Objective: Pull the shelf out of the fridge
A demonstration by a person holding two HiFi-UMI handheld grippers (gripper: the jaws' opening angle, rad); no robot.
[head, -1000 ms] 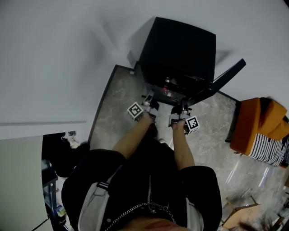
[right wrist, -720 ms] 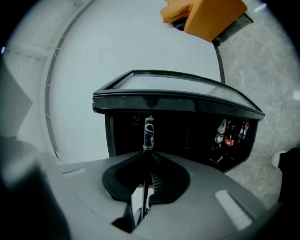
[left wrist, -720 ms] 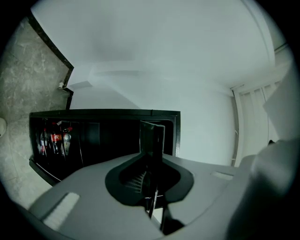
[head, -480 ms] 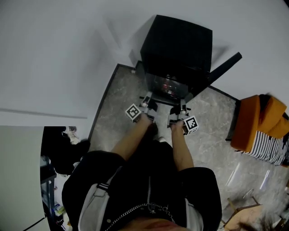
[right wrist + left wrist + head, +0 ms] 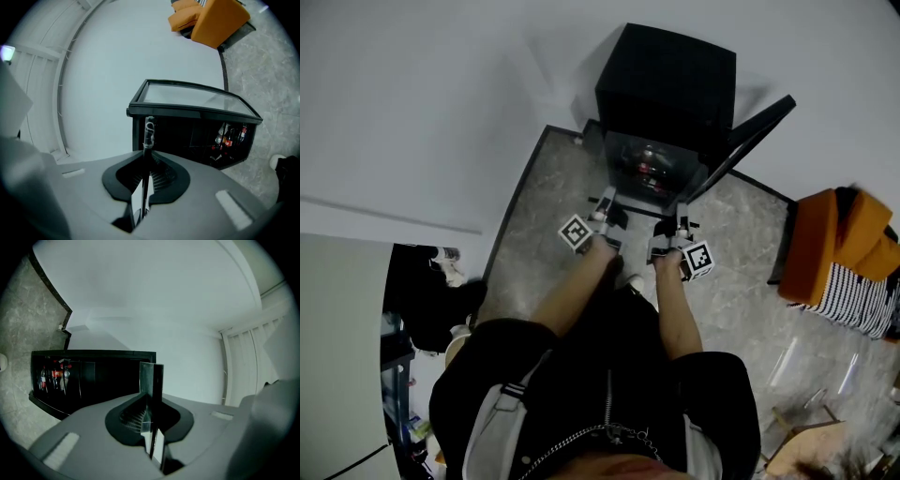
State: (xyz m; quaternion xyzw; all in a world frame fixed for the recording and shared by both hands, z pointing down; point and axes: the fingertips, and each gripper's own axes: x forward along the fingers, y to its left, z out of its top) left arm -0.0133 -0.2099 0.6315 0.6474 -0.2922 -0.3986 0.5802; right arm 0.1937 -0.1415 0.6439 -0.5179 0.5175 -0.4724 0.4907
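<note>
now both jaws are nearly closed, each pinching a side edge of the thin glass shelf (image 5: 151,380). the left gripper (image 5: 607,197) and right gripper (image 5: 682,214) hold it out in front of the small black fridge (image 5: 670,80), whose door (image 5: 755,131) stands open to the right. the shelf spans from the jaws toward the fridge's open front, above the stone floor (image 5: 544,234). red-labelled bottles (image 5: 54,376) stand inside the fridge.

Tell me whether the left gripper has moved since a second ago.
Yes. The left gripper has drawn back from the black fridge toward the person, shut on the glass shelf.
</note>
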